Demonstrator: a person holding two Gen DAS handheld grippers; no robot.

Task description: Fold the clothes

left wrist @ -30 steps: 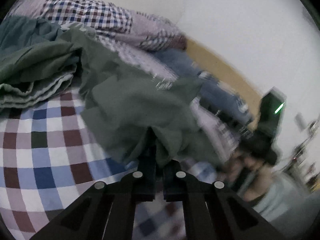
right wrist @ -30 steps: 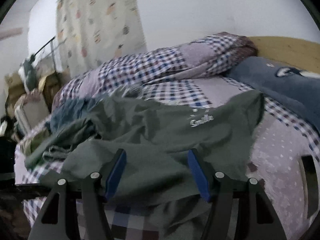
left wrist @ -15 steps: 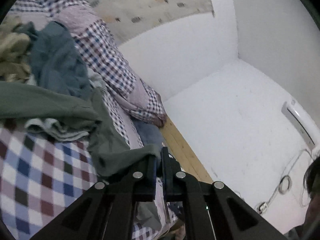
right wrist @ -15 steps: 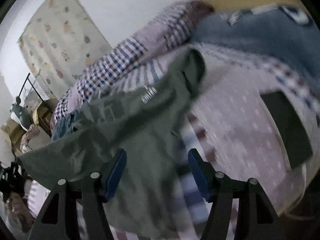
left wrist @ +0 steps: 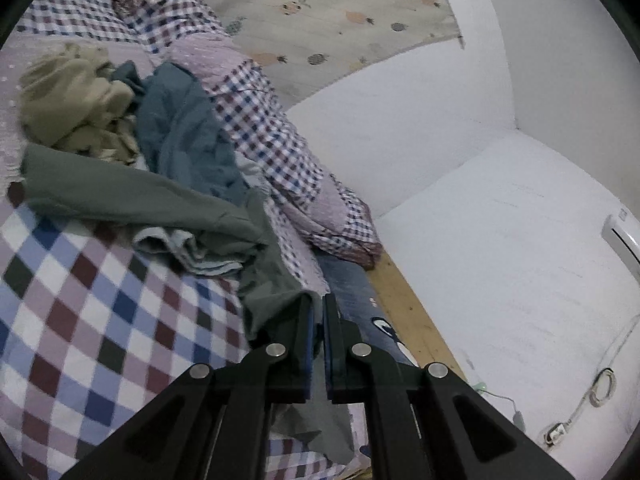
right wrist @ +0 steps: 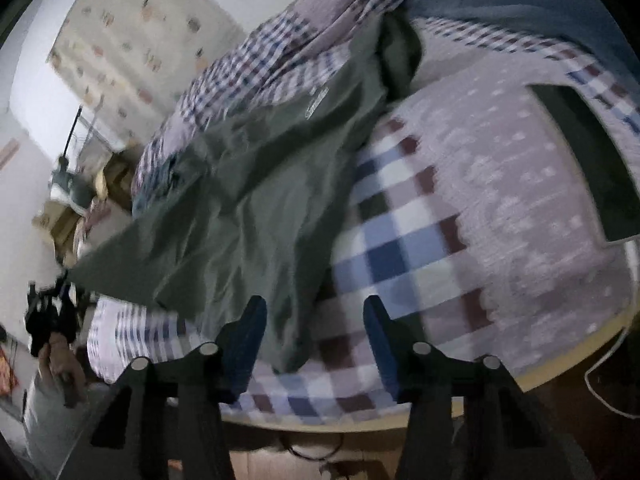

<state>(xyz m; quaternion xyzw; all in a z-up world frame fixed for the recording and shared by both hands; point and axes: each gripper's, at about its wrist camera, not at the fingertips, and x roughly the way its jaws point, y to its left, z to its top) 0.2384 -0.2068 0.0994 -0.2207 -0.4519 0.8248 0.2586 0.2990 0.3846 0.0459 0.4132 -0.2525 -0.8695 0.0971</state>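
Note:
A dark green T-shirt (right wrist: 260, 200) with a small white logo (right wrist: 316, 100) lies stretched across the checked bedspread (right wrist: 400, 240). In the left wrist view my left gripper (left wrist: 316, 320) is shut on one edge of this green shirt (left wrist: 272, 292), which trails back to the clothes pile. From the right wrist view that same left gripper (right wrist: 48, 312) appears far left, holding the shirt's corner up. My right gripper (right wrist: 316, 332) is open above the bed's near edge. The shirt's lower fold hangs just inside its left finger (right wrist: 244, 336), not clamped.
A pile with a khaki garment (left wrist: 76, 92) and a teal garment (left wrist: 184, 140) sits on the bed beside a checked quilt (left wrist: 260, 120). A wooden headboard (left wrist: 404, 312) runs along the white wall. A dark flat object (right wrist: 592, 152) lies on the bedspread at right. A blue pillow (right wrist: 500, 0) lies beyond.
My left gripper has lifted and pulled away with the shirt edge, drawing the cloth taut. The right gripper has drawn back to the bed's edge and tilted, still open.

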